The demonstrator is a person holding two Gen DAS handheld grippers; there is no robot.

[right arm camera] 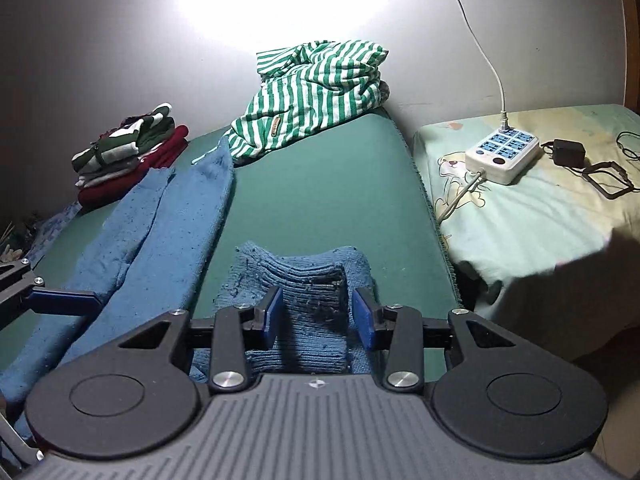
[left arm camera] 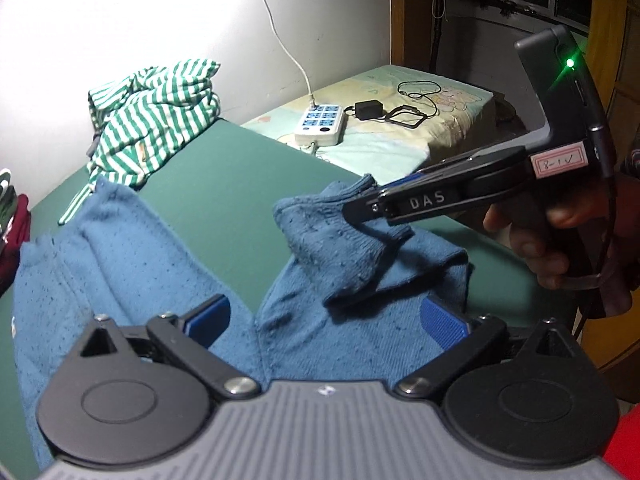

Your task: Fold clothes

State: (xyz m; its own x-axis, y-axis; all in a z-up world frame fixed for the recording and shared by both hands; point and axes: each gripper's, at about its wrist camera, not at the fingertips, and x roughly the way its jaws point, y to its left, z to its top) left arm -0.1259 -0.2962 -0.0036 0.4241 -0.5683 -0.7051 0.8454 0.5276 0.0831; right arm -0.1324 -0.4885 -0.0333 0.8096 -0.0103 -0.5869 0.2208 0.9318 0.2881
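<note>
Blue knit sweater point(left arm camera: 132, 256) spread on green mat point(left arm camera: 224, 184); ribbed cuff point(right arm camera: 296, 280) of one sleeve raised off mat. Right gripper point(right arm camera: 318, 314) at cuff: cuff lies between parted blue pads point(right arm camera: 273, 312), gaps visible both sides. Left gripper point(left arm camera: 326, 320) over sweater body, fingers spread wide, holding nothing. Striped green-white garment point(right arm camera: 316, 92) crumpled beyond sweater, against wall. Folded clothes stack point(right arm camera: 128, 152) beside sweater's far sleeve. Power strip point(right arm camera: 504, 156) on pale sheet past mat edge.

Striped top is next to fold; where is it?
The green-and-white striped top lies crumpled at the far end of the green mat, against the wall, beyond the blue sweater.
</note>
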